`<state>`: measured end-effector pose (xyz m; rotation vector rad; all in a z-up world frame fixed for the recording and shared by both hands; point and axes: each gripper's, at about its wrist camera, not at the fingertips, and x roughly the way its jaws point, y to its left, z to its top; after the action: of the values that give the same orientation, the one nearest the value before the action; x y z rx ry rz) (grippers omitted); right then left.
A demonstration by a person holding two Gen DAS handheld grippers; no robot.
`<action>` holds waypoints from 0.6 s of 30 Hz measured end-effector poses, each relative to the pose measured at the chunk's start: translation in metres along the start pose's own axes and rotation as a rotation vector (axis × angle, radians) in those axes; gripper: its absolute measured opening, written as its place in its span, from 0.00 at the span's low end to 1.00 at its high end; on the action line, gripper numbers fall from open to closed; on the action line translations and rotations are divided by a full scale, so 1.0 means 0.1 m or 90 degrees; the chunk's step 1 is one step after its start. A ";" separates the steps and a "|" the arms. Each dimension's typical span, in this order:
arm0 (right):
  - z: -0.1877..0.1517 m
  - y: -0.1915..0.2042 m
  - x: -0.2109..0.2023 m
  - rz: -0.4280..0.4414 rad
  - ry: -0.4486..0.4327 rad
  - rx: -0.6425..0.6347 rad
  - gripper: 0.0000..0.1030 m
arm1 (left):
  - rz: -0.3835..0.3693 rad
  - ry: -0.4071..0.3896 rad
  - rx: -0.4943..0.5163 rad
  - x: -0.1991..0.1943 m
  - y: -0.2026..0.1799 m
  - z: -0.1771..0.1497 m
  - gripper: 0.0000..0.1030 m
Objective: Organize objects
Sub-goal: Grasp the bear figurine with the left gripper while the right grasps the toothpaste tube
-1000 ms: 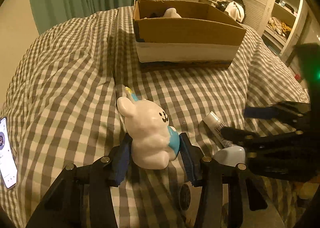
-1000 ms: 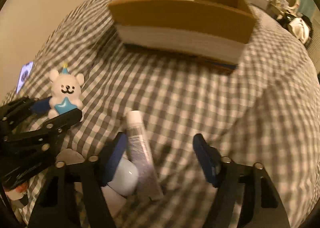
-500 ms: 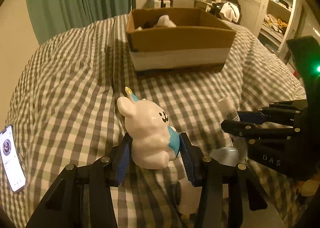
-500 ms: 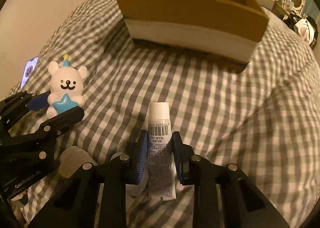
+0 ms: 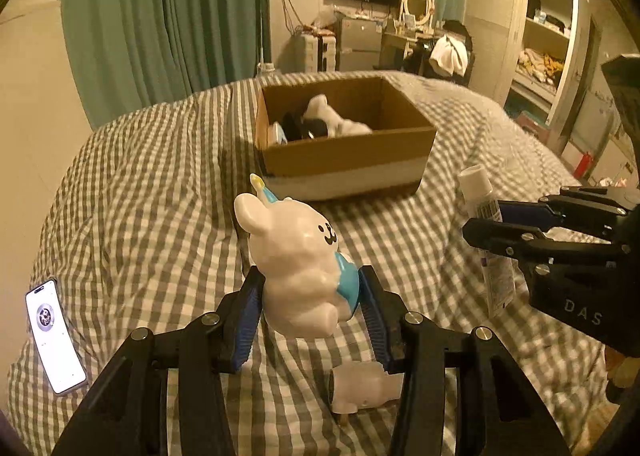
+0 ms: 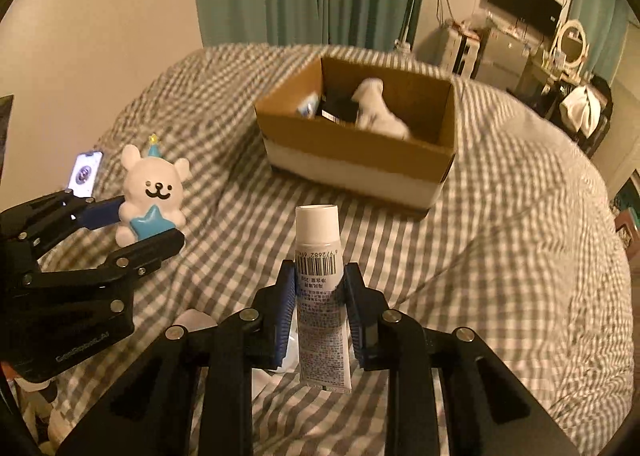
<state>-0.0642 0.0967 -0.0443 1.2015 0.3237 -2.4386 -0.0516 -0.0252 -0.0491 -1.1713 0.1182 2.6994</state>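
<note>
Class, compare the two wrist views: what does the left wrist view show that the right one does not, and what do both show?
Only the left wrist view shows the small white item lying whole beneath the left tool. Only the right wrist view shows the tube's barcode and the bear figurine's full face. Both show the cardboard box, the phone and the right tool.

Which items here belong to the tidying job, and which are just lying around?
In the job:
- bear figurine, in left gripper
- tube, in right gripper
- cardboard box

Lying about:
- phone
- small white object on the checked bedspread
</note>
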 end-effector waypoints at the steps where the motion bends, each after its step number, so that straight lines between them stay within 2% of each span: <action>1: 0.01 0.00 -0.08 -0.001 -0.008 -0.002 0.23 | -0.001 -0.004 -0.002 -0.04 0.00 0.03 0.46; 7: 0.11 0.05 -0.47 -0.010 -0.054 -0.018 0.23 | 0.003 -0.027 -0.003 -0.31 -0.05 0.23 0.46; 11: 0.22 0.03 -0.72 -0.010 -0.085 -0.025 0.23 | -0.035 -0.038 -0.013 -0.45 -0.06 0.46 0.46; 18: 0.75 -0.20 -0.98 -0.015 -0.125 -0.021 0.23 | -0.031 -0.077 0.002 -0.50 -0.08 1.01 0.46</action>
<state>-0.0725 0.1111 0.0797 0.9398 0.3201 -2.5360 -0.0891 -0.0095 0.0564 -0.9939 0.0743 2.7170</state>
